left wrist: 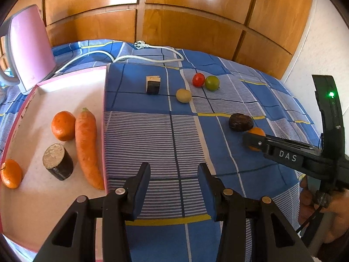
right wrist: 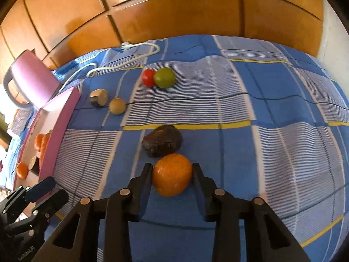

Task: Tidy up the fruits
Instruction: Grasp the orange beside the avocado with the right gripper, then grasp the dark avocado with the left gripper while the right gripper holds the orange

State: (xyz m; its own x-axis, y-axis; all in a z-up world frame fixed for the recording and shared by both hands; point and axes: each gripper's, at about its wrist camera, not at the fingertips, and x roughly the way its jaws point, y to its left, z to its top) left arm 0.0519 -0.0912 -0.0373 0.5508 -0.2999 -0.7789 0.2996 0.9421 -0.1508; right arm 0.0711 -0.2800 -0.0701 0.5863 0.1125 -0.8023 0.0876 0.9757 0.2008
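Sorting is looking about half done. Pink tray (left wrist: 72,78) is already holding two oranges (left wrist: 63,126), a carrot (left wrist: 86,146) and a cut dark piece. Right gripper (right wrist: 172,170) is closing its jaws around another orange (right wrist: 172,174) on the blue cloth (right wrist: 261,152); left gripper (left wrist: 173,174) is hovering wide and empty. Avocado (right wrist: 162,143), potato, red and green fruits are waiting outside.

A pink kettle (left wrist: 28,48) stands at the upper left of the left wrist view. A white cord (left wrist: 139,54) runs from it across the top of the blue checked cloth (left wrist: 152,135), and its plug (left wrist: 139,44) lies near the top middle. Brown wooden doors (left wrist: 174,11) fill the top of both views, and a white wall (left wrist: 322,50) shows at the far right
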